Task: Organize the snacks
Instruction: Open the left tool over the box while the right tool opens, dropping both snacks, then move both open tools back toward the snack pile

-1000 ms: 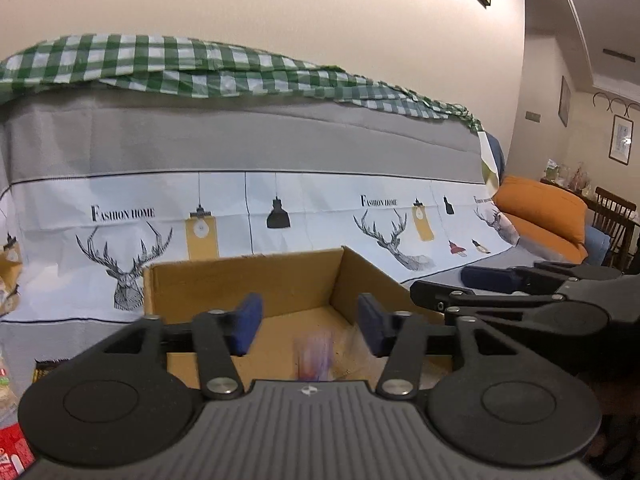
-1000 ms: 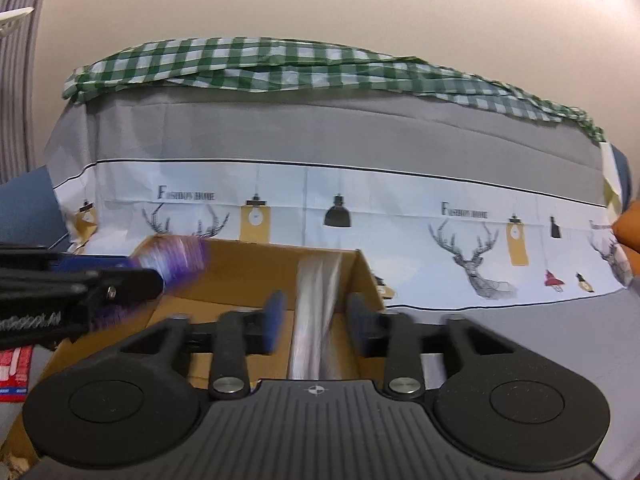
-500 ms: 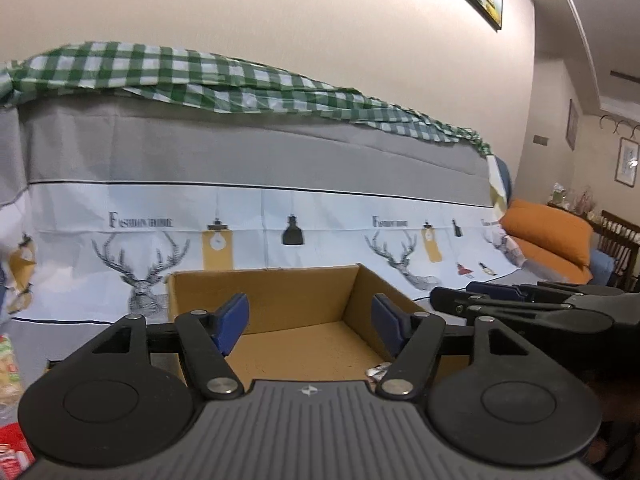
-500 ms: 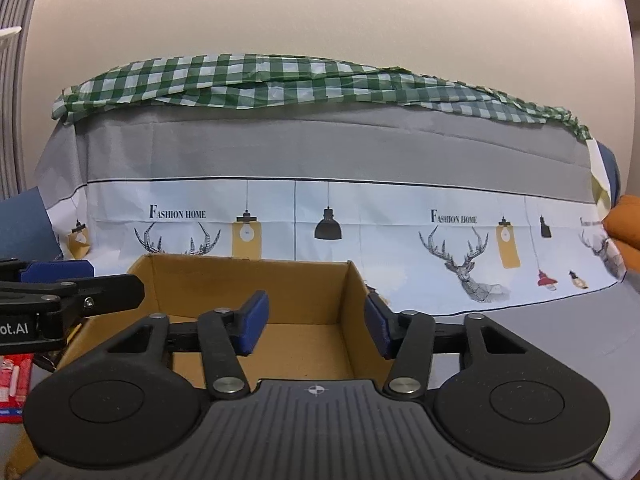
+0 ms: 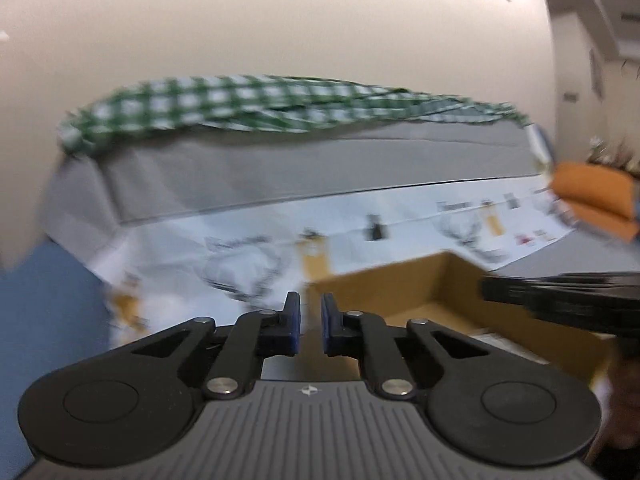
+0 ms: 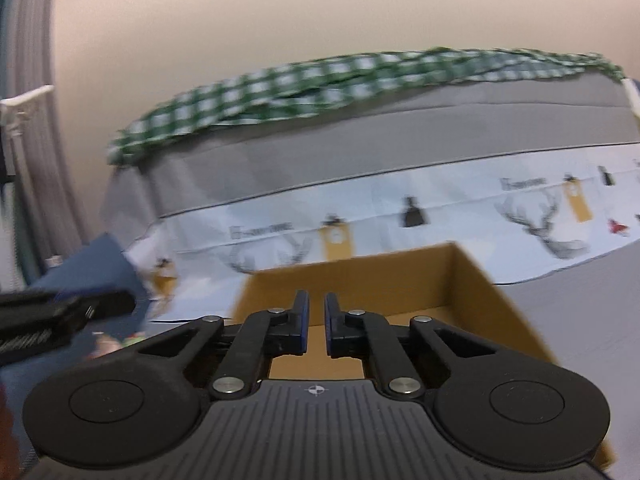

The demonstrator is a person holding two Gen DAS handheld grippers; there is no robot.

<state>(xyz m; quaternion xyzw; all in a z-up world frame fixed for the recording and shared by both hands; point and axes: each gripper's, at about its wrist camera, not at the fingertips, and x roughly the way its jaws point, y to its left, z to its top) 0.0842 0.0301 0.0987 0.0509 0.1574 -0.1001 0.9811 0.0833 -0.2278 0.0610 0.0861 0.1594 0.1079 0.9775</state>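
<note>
1. Grippers first: our left gripper (image 5: 311, 320) has its jaws together with only a narrow slit between the blue pads, nothing in it. They have just been closing.
2. Our right gripper (image 6: 316, 322) is the same: jaws drawn together, nothing between them, also just been closing. Neither hand carries a snack.
3. The cardboard box (image 6: 400, 284) sits on the sofa seat, against the deer-print sofa cover (image 6: 440, 216). It stands open-topped so snacks can be dropped in from above.
4. In the right wrist view the box is straight ahead of the fingers. In the left wrist view the box (image 5: 400, 284) is off to the right, with the right gripper (image 5: 560, 300) over it.
5. Something pale lies on the box floor at the right (image 5: 492, 336); too blurred to name.
6. Small colourful items (image 6: 116, 340) lie on the blue surface left of the box, likely loose snacks; blur hides detail.
7. Our read: both hands are empty between drops, and the left is aimed toward that loose pile for the next pick.
</note>
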